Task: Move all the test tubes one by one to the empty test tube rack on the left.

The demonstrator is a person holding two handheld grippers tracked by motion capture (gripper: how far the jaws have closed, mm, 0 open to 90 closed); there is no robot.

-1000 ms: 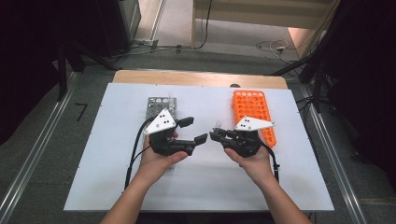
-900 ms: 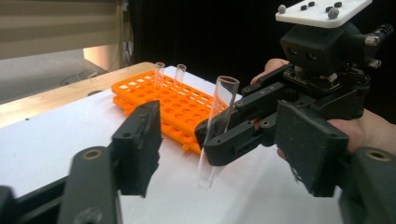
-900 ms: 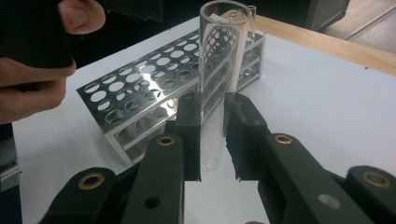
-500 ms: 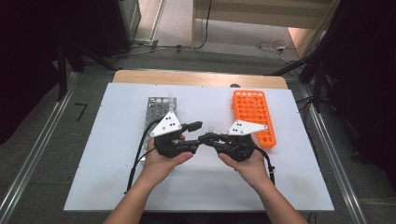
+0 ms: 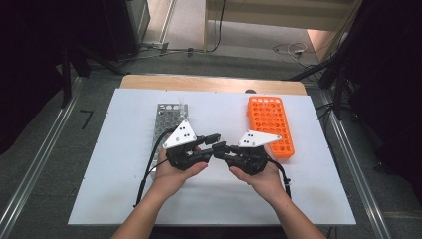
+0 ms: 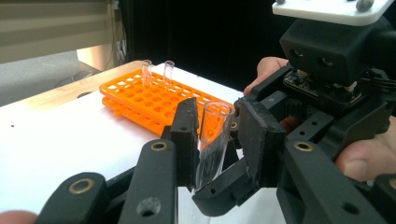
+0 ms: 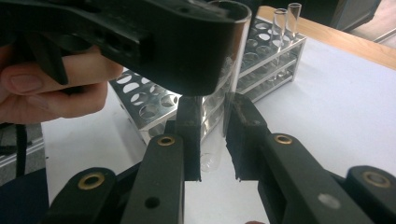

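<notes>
While both hands are meeting over the near middle of the white table (image 5: 124, 199), a clear test tube (image 6: 212, 140) is passing gripper to gripper. The right gripper (image 7: 212, 135) is clamping the tube's rounded lower end, so it is staying upright. The left gripper (image 6: 215, 135) has just been closing its jaws on the upper part near the open mouth, and the pads look to be touching the glass, likely so the right can let go without a drop. Both are being held level and nose to nose, keeping the tube off the table. Farther back, the metal rack (image 5: 169, 117) on the left is holding two tubes, and the orange rack (image 5: 271, 119) on the right is holding two more, so this tube is probably moving between racks.
</notes>
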